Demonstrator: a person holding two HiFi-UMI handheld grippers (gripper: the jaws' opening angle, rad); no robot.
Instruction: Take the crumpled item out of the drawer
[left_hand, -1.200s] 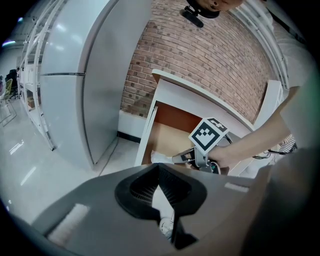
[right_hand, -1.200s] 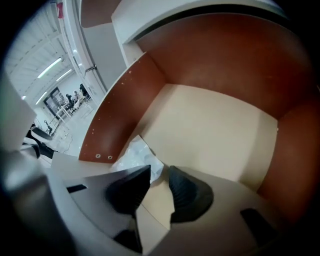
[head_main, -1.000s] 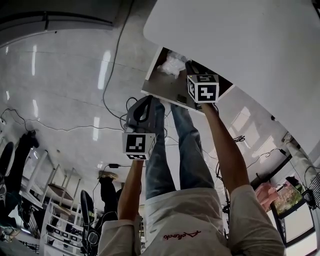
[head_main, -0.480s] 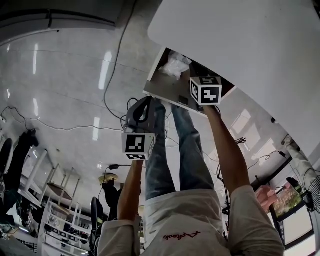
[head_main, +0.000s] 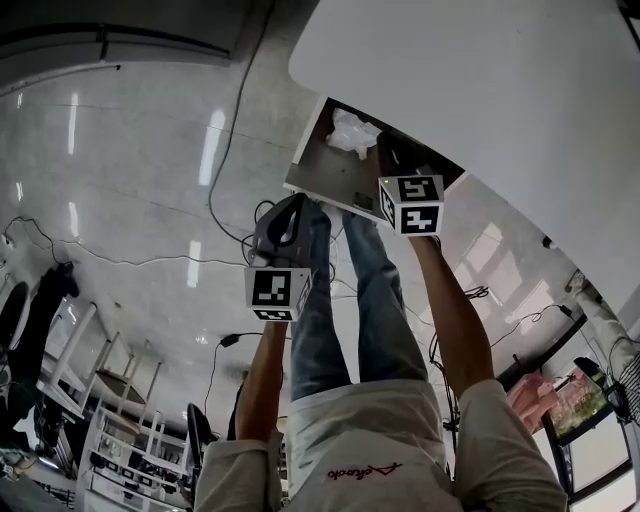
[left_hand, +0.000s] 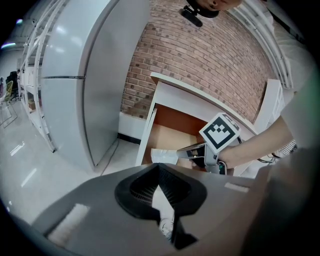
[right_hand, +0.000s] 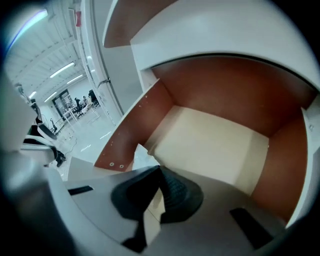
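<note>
The drawer (head_main: 327, 180) stands pulled out under the white table (head_main: 480, 90). A crumpled white item (head_main: 352, 130) sits at its left side, near the open front. My right gripper (head_main: 381, 143) reaches into the drawer from the front and is shut on the item's edge. In the right gripper view the jaws (right_hand: 159, 169) are closed, white paper (right_hand: 141, 154) sticks out to their left, and the pale drawer floor (right_hand: 210, 145) lies beyond. The left gripper view shows the item (left_hand: 162, 156) at the drawer's front. My left gripper (head_main: 297, 202) hangs shut and empty just outside the drawer.
Cables (head_main: 225, 130) trail over the glossy floor. Racks and chairs (head_main: 90, 400) stand at the lower left. A tall grey cabinet (left_hand: 80, 90) and a brick wall (left_hand: 200, 65) flank the desk. The person's legs (head_main: 350, 300) are right before the drawer.
My right gripper has drawn back out of the drawer toward the person. The crumpled item has shifted slightly toward the drawer's front. The left gripper has stayed put.
</note>
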